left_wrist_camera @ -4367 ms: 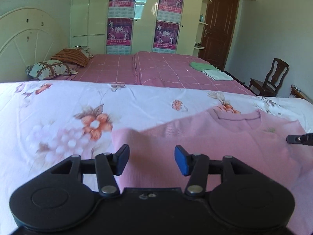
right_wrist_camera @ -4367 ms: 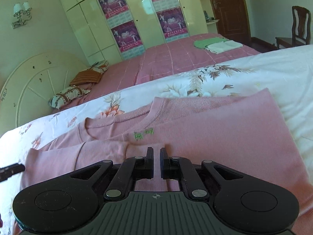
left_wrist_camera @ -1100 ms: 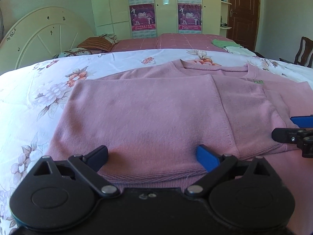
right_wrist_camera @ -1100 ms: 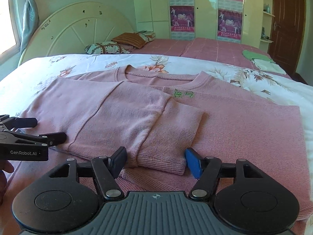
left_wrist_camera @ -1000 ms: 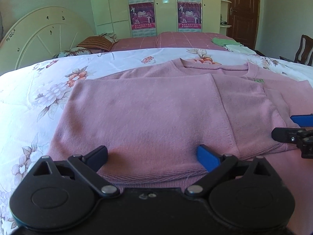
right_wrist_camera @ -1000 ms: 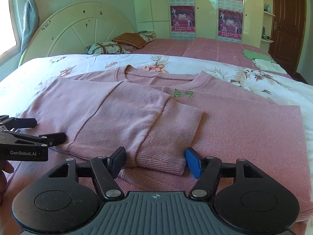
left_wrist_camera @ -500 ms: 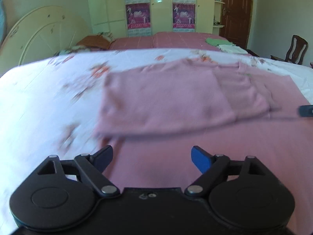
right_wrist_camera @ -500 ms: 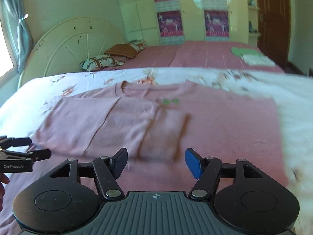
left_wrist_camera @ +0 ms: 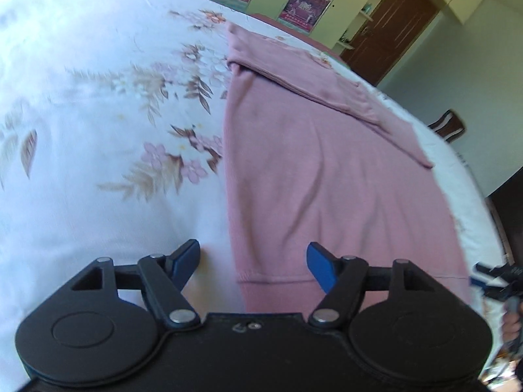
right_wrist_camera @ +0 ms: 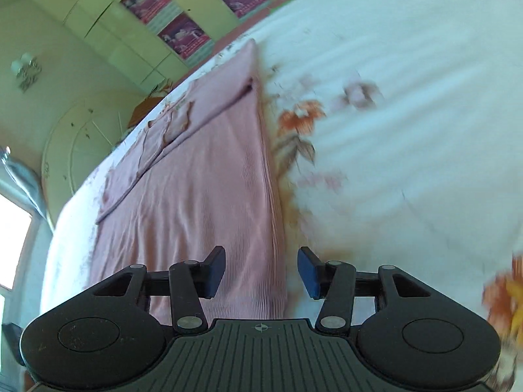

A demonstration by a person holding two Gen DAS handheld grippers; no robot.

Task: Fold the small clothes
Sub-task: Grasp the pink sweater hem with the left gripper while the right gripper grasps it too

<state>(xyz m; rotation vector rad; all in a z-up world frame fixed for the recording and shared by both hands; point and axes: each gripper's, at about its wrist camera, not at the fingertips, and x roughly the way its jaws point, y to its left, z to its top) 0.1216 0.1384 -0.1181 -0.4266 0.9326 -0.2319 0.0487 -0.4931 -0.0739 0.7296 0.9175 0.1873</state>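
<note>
A pink knit sweater [left_wrist_camera: 327,176] lies flat on a floral white bedsheet [left_wrist_camera: 98,124], its sleeves folded in across the chest. My left gripper [left_wrist_camera: 253,264] is open and empty, straddling the sweater's bottom left hem corner. My right gripper [right_wrist_camera: 261,271] is open and empty, straddling the bottom right hem corner of the sweater [right_wrist_camera: 202,202]. The right gripper's tips also show at the far right of the left wrist view [left_wrist_camera: 497,277].
The sheet [right_wrist_camera: 392,130] spreads to either side of the sweater. A second bed, a pale green wardrobe with posters [right_wrist_camera: 170,26], a brown door [left_wrist_camera: 392,32], a chair [left_wrist_camera: 447,125] and a round white headboard [right_wrist_camera: 75,150] stand beyond.
Both grippers have pulled back from the folded sleeves and swung outward and down to the sweater's two bottom hem corners. Both stay open; the views are now tilted.
</note>
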